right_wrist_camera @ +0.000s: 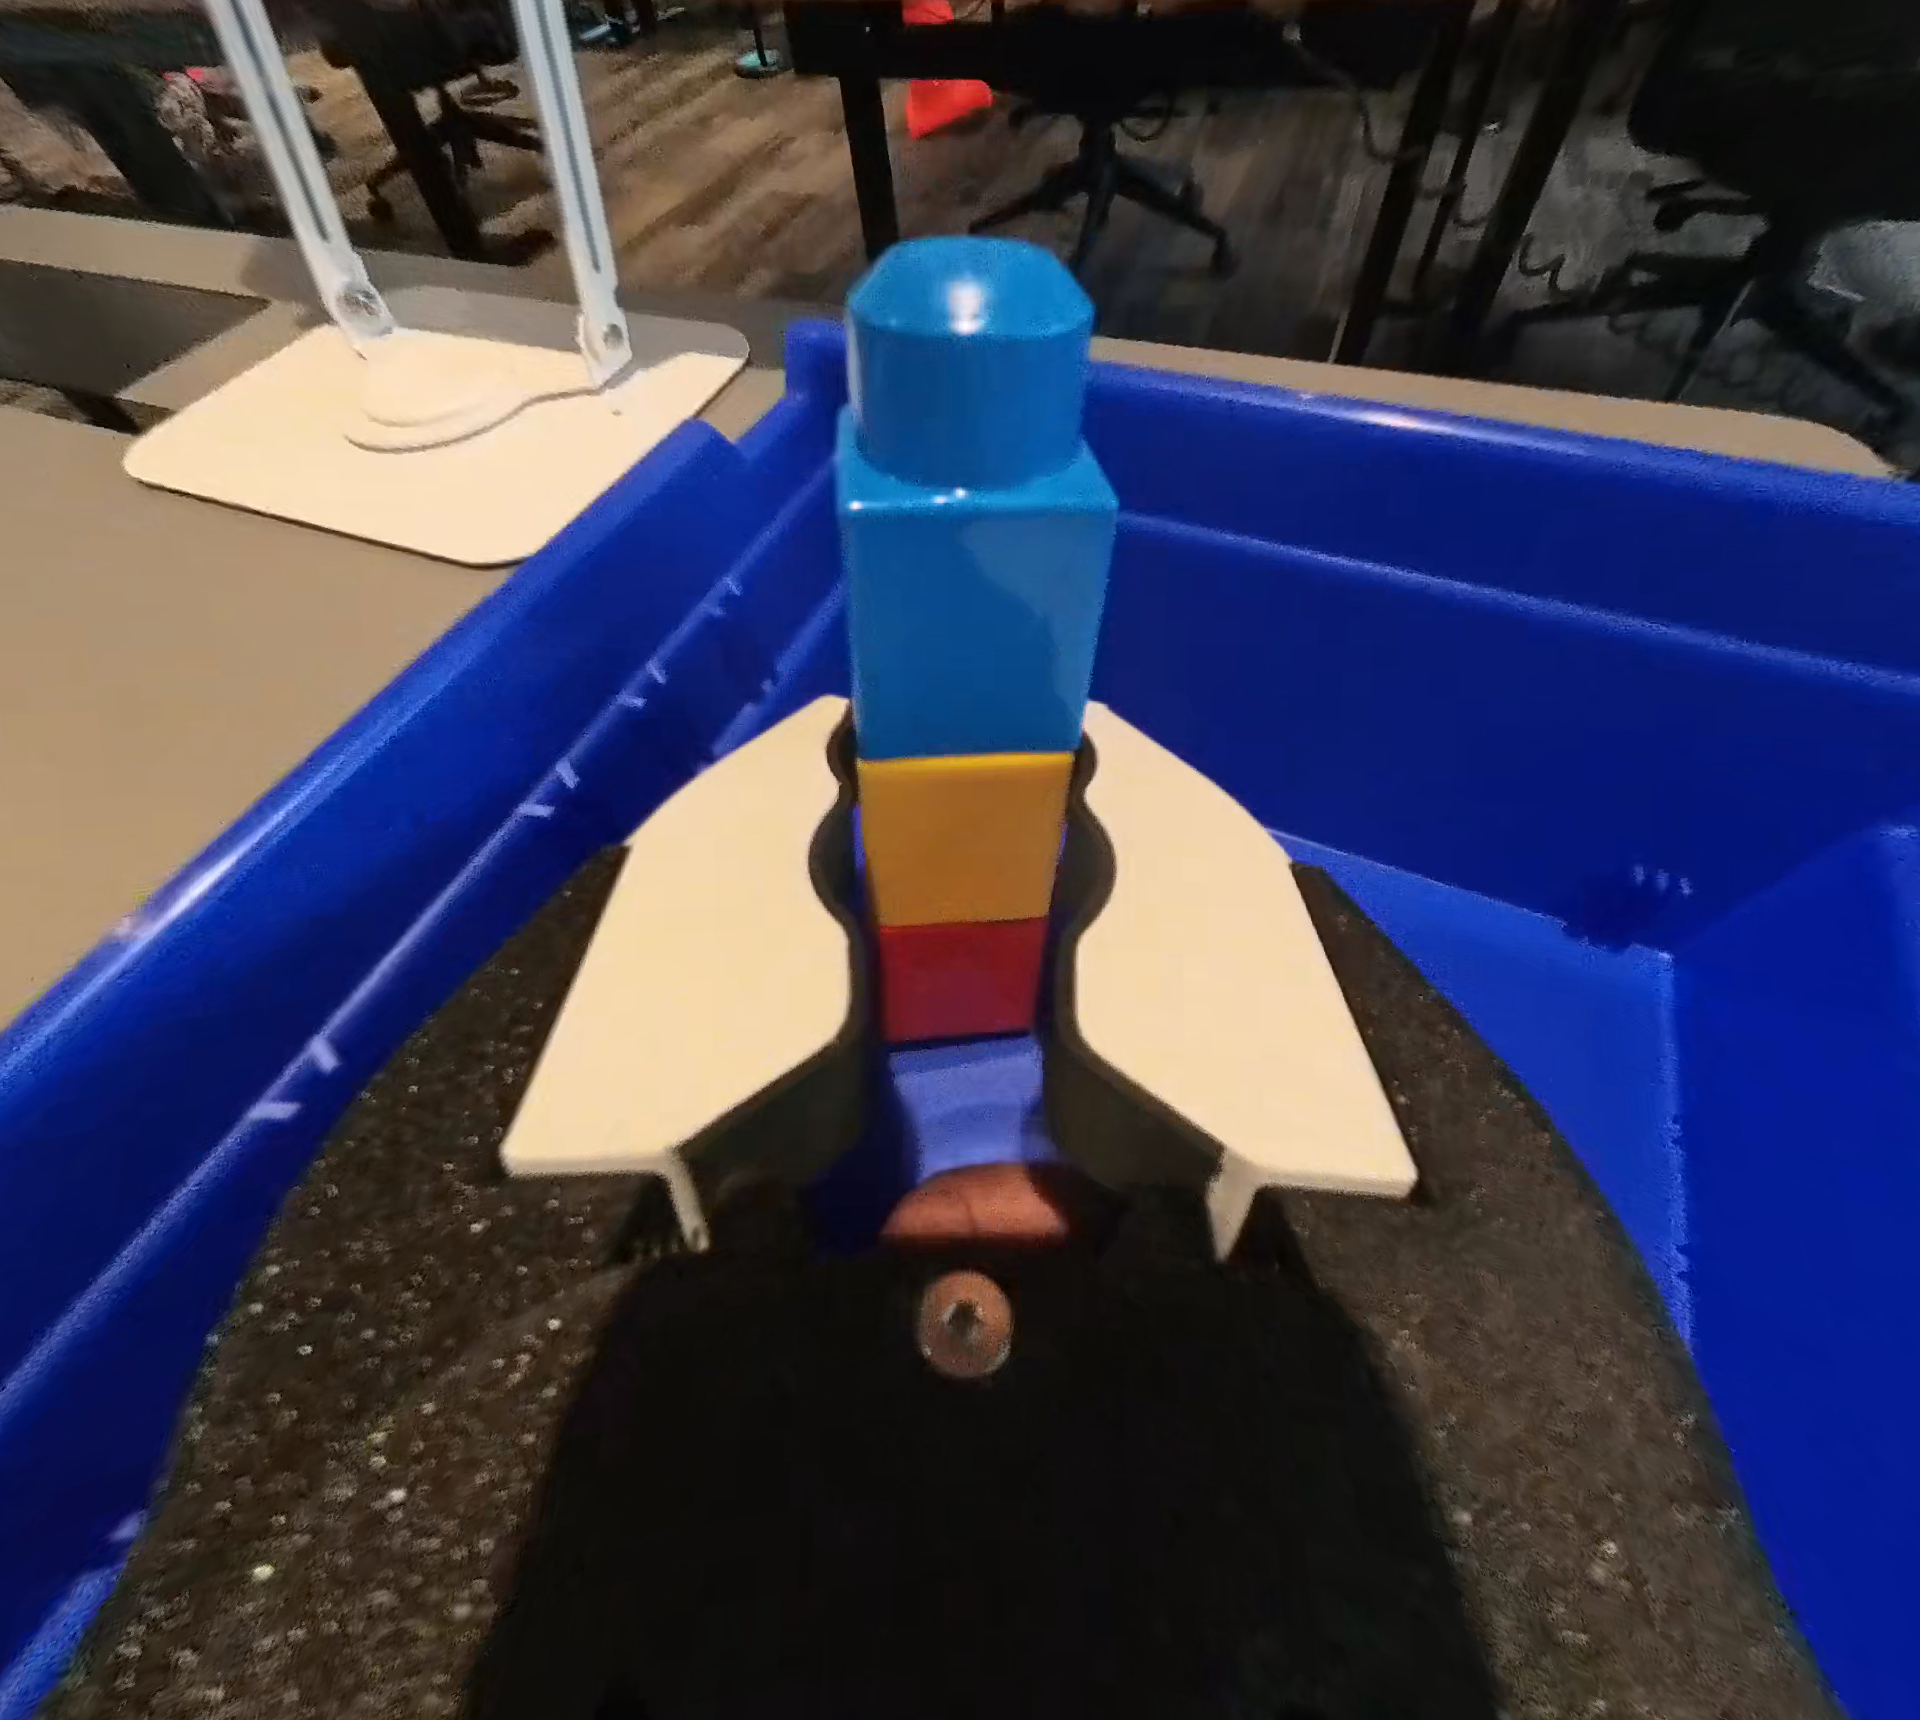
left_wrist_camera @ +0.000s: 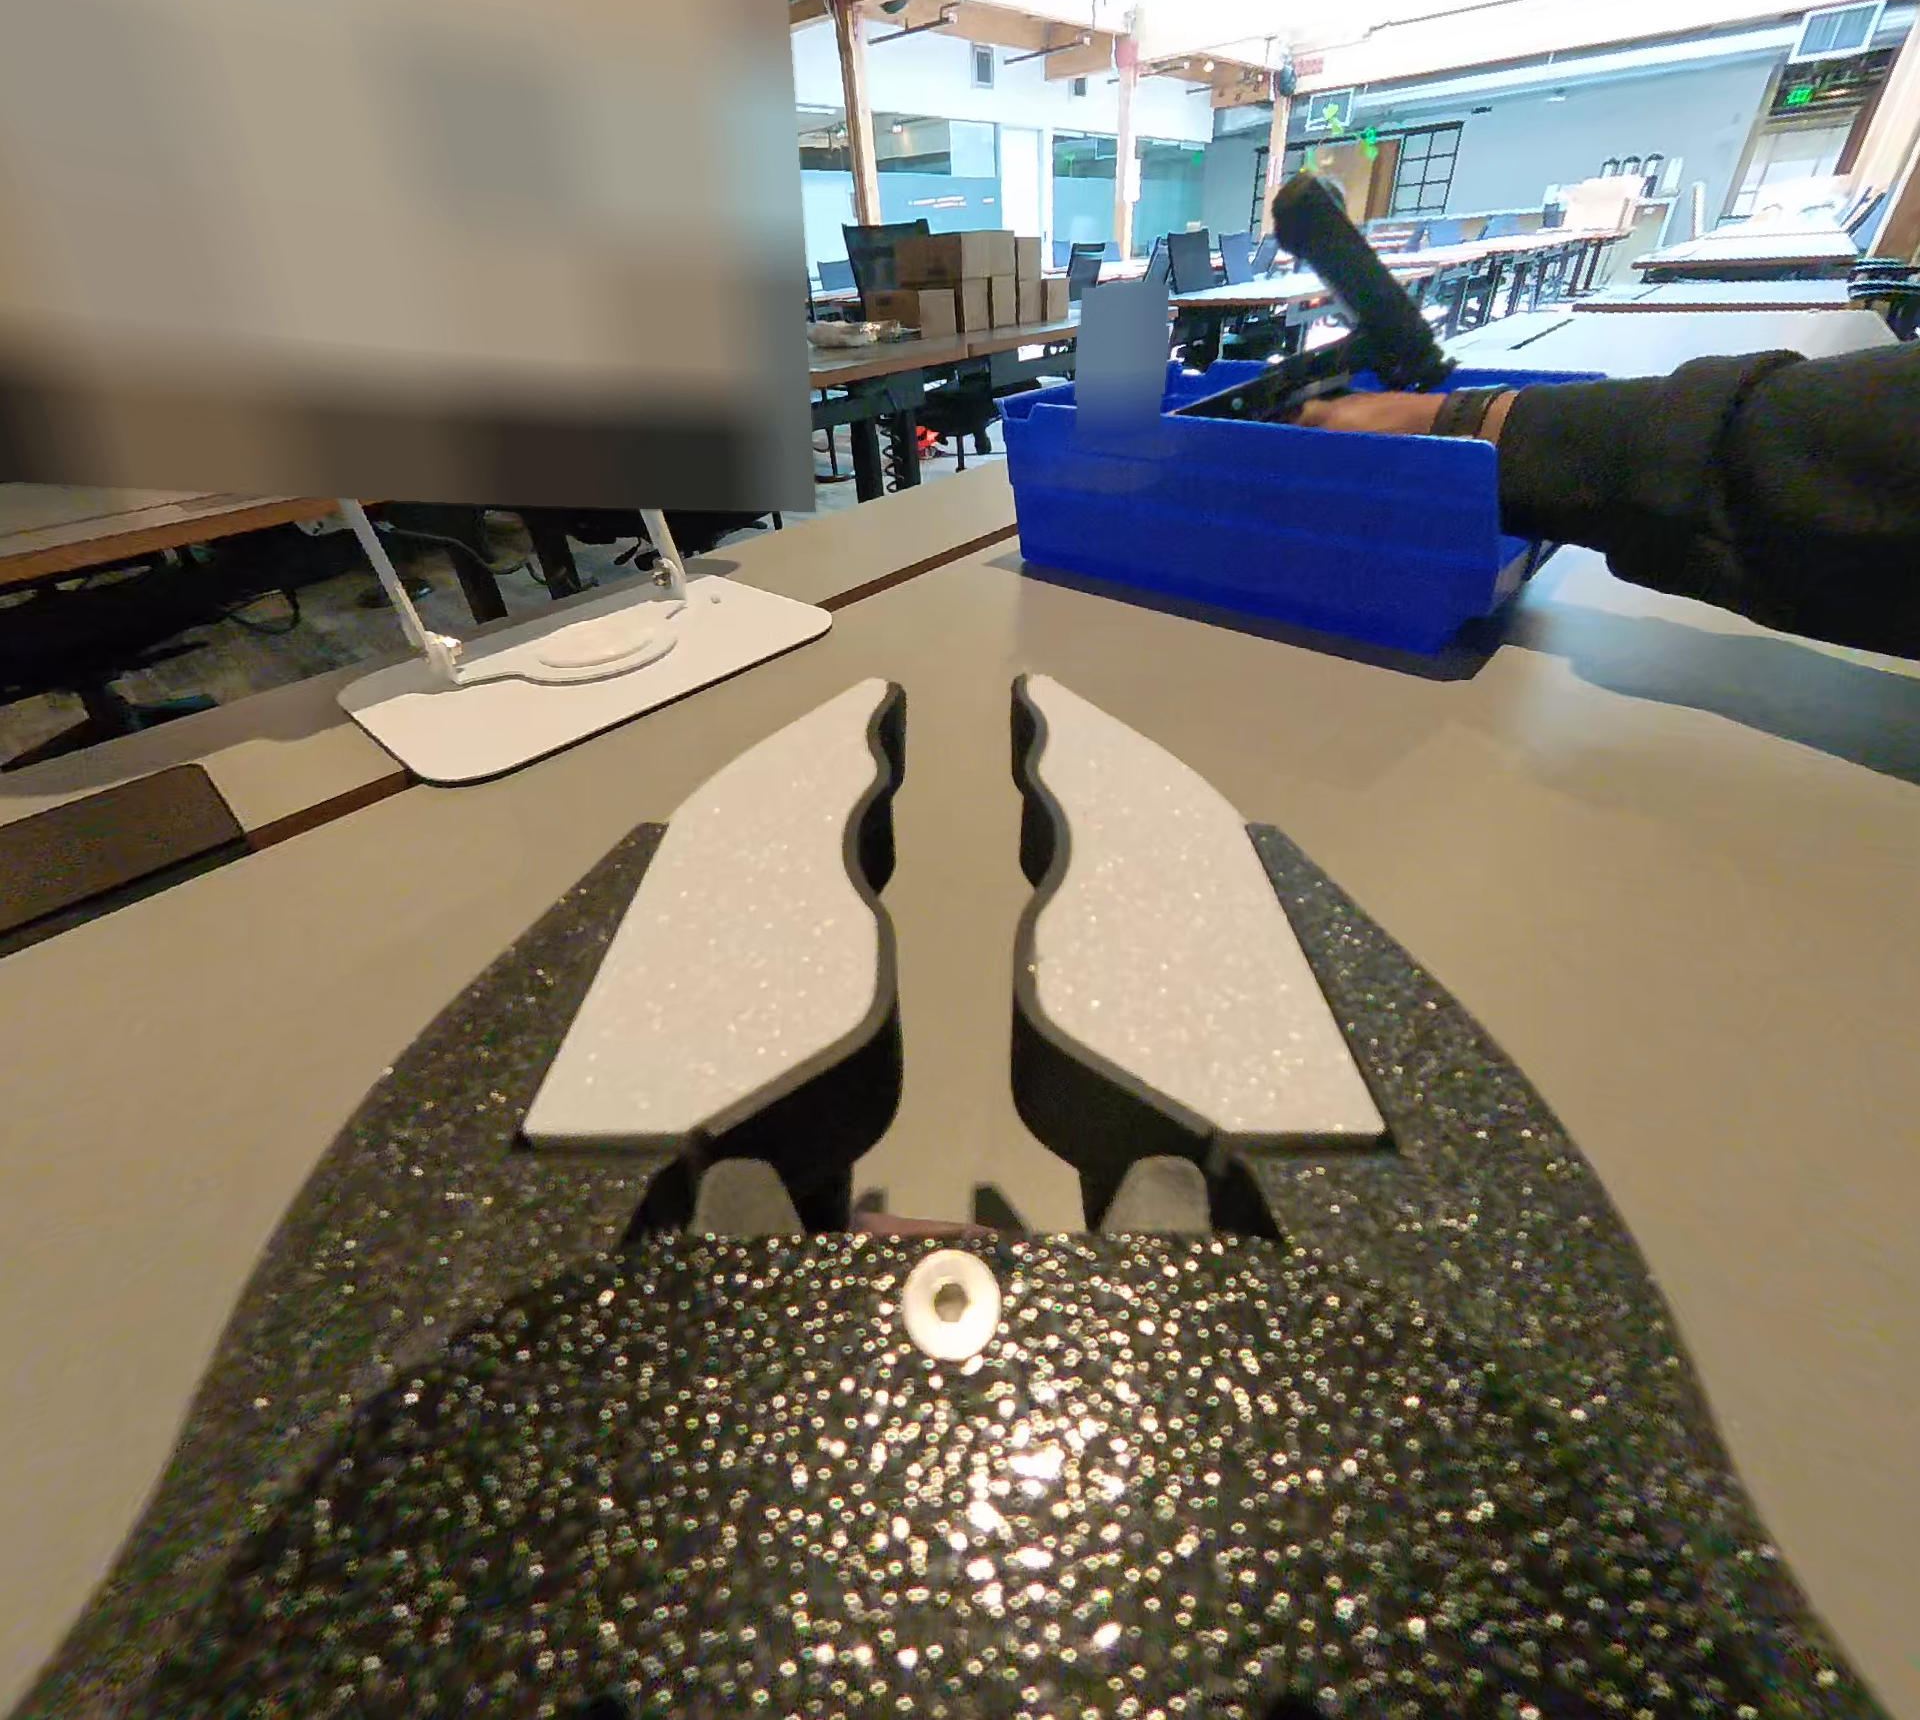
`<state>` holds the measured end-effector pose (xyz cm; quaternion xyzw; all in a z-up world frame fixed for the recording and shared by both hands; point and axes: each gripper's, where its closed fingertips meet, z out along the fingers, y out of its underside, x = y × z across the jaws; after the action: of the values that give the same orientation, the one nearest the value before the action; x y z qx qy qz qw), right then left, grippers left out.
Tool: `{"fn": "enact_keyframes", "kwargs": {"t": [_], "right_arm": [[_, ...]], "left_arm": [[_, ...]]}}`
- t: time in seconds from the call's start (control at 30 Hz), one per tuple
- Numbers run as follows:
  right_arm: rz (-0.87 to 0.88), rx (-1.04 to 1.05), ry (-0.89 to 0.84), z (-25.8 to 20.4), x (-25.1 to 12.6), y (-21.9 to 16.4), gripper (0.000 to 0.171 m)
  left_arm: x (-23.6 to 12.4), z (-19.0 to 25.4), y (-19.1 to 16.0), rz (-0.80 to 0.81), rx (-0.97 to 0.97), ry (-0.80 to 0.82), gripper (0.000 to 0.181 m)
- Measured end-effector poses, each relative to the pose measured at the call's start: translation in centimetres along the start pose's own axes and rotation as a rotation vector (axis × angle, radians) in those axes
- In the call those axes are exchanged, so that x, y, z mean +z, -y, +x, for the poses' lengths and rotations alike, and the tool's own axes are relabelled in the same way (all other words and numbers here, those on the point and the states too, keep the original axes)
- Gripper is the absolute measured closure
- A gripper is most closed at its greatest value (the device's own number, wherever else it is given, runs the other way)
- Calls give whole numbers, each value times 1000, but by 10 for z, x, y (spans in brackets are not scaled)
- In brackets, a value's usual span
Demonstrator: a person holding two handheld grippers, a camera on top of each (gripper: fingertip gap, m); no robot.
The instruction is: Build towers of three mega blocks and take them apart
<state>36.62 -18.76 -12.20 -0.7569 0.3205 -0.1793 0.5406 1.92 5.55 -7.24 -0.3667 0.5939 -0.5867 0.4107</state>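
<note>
My right gripper (right_wrist_camera: 971,725) is shut on a tower of three mega blocks: a light blue block (right_wrist_camera: 977,610) at the far end, a yellow block (right_wrist_camera: 966,839) in the middle and a red block (right_wrist_camera: 961,979) nearest the camera. The tower points forward along the fingers, inside the blue bin (right_wrist_camera: 1455,631). My left gripper (left_wrist_camera: 956,694) hovers low over the grey table (left_wrist_camera: 1455,943), its jaws a narrow gap apart with nothing between them. In the left wrist view the blue bin (left_wrist_camera: 1247,517) sits ahead to the right, with the right gripper's black handle (left_wrist_camera: 1351,288) and a dark sleeve (left_wrist_camera: 1683,465) over it.
A white stand base (left_wrist_camera: 582,683) with two upright struts stands on the table left of the bin; it also shows in the right wrist view (right_wrist_camera: 436,444). The table's far edge lies just behind the bin. Desks, chairs and boxes fill the room beyond. My hands' fingertips stand some 45 centimetres from each other.
</note>
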Motion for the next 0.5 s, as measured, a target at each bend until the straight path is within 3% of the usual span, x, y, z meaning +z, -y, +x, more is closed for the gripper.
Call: {"fn": "enact_keyframes", "kwargs": {"t": [0.4,0.5], "right_arm": [[-94,-47,-47,-2,-1,-14,134],[-99,-63,-42,-4,-1,-13,125]], "left_arm": [[-2,-1,0,-4,32,15,165],[-2,-1,0,-2,33,15,165]]}}
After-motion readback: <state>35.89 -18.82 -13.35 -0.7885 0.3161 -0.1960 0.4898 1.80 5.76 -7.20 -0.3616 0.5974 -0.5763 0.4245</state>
